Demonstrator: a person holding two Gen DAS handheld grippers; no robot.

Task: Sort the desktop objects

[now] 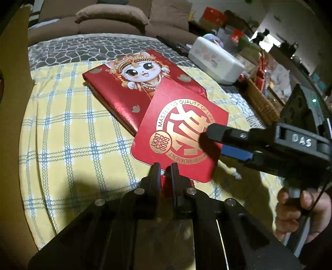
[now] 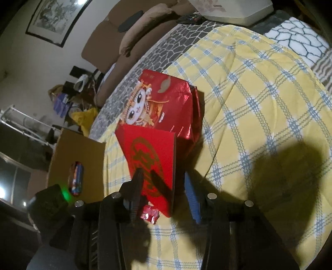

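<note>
A red envelope [image 1: 180, 137] with a gold character and "GOOD LUCK" print is tilted up off the yellow checked cloth [image 1: 72, 124]. My left gripper [image 1: 165, 167] is shut on its near edge, and a bit of red foil [image 2: 149, 214] shows at the fingers. My right gripper [image 1: 215, 141] comes in from the right with a black finger above the envelope and a blue pad below, jaws apart. In the right wrist view the envelope [image 2: 151, 157] stands between the right gripper's [image 2: 163, 174] fingers, with a gap at the blue pad. Behind lies a shiny red cat-print bag [image 1: 132, 83].
A white lidded box [image 1: 215, 60] and a wicker basket [image 1: 263, 103] of red items sit at the far right. A cardboard box [image 2: 76, 157] with a handle hole stands left of the cloth. A hand [image 1: 300, 211] holds the right gripper. A brown sofa [image 1: 112, 18] is beyond.
</note>
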